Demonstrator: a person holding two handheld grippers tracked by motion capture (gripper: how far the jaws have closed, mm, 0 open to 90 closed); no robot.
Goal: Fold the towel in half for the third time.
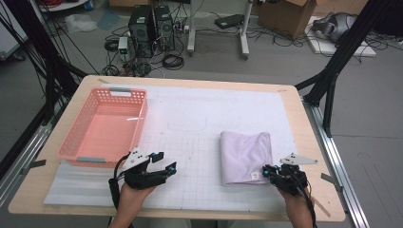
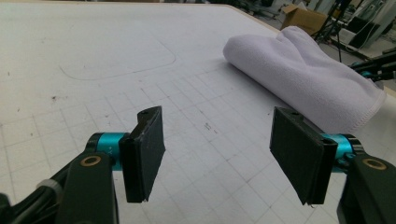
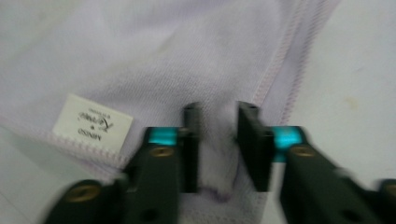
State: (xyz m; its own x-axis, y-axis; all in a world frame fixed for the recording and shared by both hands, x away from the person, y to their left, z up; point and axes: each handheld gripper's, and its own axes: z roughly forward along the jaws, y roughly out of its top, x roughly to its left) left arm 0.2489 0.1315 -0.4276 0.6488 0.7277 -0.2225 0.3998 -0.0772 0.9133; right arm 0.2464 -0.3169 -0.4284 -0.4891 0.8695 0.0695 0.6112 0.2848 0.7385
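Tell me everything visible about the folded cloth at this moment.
The cloth is pale lilac, soft and fleecy-looking, with stitched hems and a small white label near one corner. It lies folded in a thick rectangle, flat on the white gridded mat, right of the pink basket. The right tool has pinched up its near edge between shut jaws.

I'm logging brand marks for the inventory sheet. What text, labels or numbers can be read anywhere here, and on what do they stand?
White label sewn at the hem of the folded lavender towel: three short printed lines, seen upside down and too blurred to read for certain.
Same label in the high view: too small to read.
Pink basket, gridded table mat: no text visible.
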